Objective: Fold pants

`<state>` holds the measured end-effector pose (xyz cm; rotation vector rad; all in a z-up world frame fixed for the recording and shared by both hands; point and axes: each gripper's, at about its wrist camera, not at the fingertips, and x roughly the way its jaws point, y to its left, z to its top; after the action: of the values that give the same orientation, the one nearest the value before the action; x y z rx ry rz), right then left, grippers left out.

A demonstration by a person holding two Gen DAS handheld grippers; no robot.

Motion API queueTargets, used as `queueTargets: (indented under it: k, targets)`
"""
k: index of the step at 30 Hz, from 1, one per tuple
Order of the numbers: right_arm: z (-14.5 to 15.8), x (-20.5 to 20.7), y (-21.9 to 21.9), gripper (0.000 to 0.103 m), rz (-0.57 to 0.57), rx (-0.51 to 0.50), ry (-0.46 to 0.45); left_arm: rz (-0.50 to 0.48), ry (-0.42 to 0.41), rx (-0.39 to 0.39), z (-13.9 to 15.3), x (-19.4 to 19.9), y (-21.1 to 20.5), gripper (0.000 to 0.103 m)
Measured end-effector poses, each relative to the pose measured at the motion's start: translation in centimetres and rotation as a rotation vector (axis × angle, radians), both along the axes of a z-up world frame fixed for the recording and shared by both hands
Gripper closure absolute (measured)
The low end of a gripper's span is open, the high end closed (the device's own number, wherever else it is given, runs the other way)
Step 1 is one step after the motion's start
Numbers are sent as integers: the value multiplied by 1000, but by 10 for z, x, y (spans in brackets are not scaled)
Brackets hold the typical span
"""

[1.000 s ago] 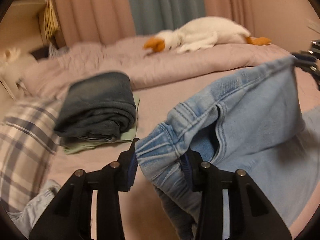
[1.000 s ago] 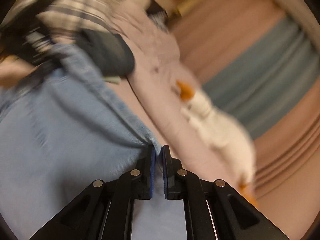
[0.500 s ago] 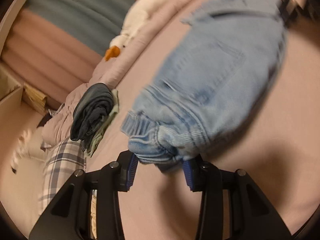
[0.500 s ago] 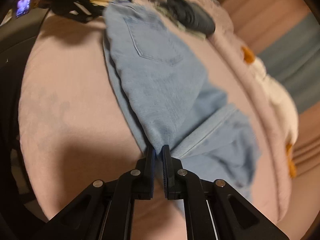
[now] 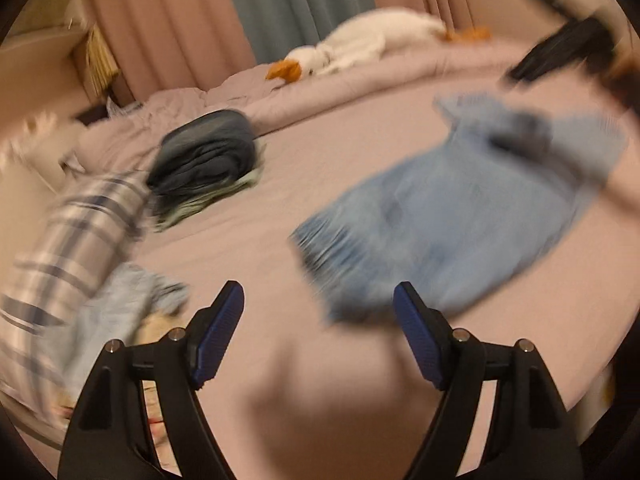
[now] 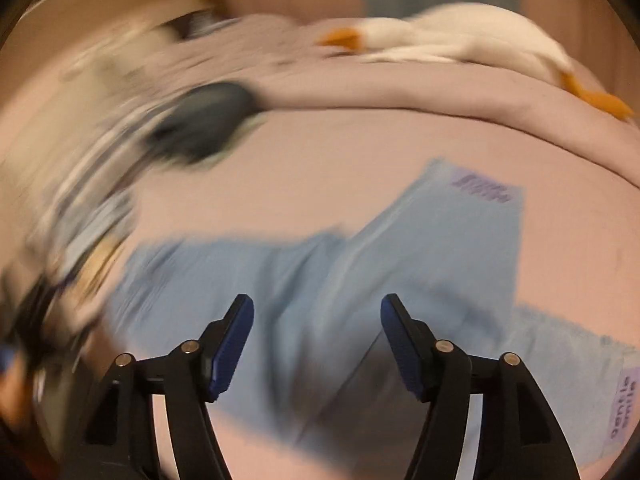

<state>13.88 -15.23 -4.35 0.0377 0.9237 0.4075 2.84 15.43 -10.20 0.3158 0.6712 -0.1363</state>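
Left wrist view motion-blurred, light-blue pants (image 5: pixel 460 216) smeared, left tool (image 5: pixel 318 316) and right tool (image 6: pixel 318 328) spread wide, empty.

The light blue denim pants (image 5: pixel 452 216) lie flat on the pink bed sheet (image 5: pixel 320 160), well to the right of the dark folded stack of clothes (image 5: pixel 204 160) as the left wrist view shows it, with the gathered elastic waistband nearest that camera. In the right wrist view the pants (image 6: pixel 360 280) spread loosely across the sheet (image 6: pixel 340 168) in rumpled overlapping layers, with a purple label on the far part and another at the right edge. Both views are blurred, so finer seams cannot be made out.
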Motion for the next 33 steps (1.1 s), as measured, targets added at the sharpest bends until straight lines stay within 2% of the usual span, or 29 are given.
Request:
queueTargets:
  k: [3, 5, 6, 8, 9, 10, 11, 12, 13, 14, 16, 18, 20, 22, 23, 25, 26, 27, 29, 30, 32, 33]
  targets:
    - [-26, 83, 20, 32, -144, -103, 134, -44, 37, -214, 2, 21, -33, 21]
    - [-50, 120, 26, 32, -202, -103, 227, -74, 83, -309, -4, 39, -57, 21]
    - [-63, 138, 29, 32, -234, -109, 278, -82, 106, -334, -7, 46, -68, 21]
    - [-85, 152, 33, 32, -287, -198, 322, -106, 146, -367, -17, 59, -92, 21]
    - [-96, 158, 34, 37, -310, -276, 329, -114, 169, -366, -24, 66, -103, 21]
    - [-99, 159, 32, 46, -313, -283, 314, -111, 191, -352, -31, 72, -112, 21]
    - [-98, 158, 27, 54, -313, -251, 288, -110, 212, -341, -37, 76, -118, 21]
    - [-95, 157, 20, 83, -311, -212, 279, -107, 234, -337, -44, 81, -121, 21]
    - [-91, 156, 12, 95, -302, -171, 277, -99, 248, -329, -50, 83, -122, 21]
    - [-84, 152, -1, 95, -304, -133, 262, -97, 258, -321, -54, 84, -123, 21]
    - [-60, 138, -28, 95, -311, -12, 193, -99, 262, -309, -55, 85, -122, 21]
    - [-24, 108, -63, 95, -309, 145, 80, -100, 258, -301, -53, 86, -124, 21]
    - [18, 53, -106, 95, -322, 277, -86, -93, 263, -300, -51, 87, -125, 21]
    - [37, 0, -150, 95, -372, 358, -205, -86, 263, -303, -51, 91, -125, 21]
    - [38, -26, -173, 95, -415, 387, -234, -82, 261, -301, -51, 94, -126, 20]
    - [24, -63, -214, 95, -523, 407, -252, -76, 264, -300, -53, 95, -124, 20]
    - [7, -79, -237, 95, -580, 423, -234, -71, 267, -305, -53, 87, -119, 20]
    - [-10, -93, -253, 95, -628, 440, -193, -69, 273, -307, -52, 87, -119, 20]
    - [-66, -104, -286, 95, -722, 501, -55, -58, 273, -297, -51, 83, -118, 20]
    - [-89, -105, -297, 95, -756, 515, -14, -49, 276, -292, -51, 83, -117, 20]
    - [-128, -114, -318, 91, -863, 519, 39, -30, 279, -285, -50, 83, -112, 20]
    - [-139, -117, -326, 90, -894, 556, 43, -18, 278, -278, -50, 83, -110, 20]
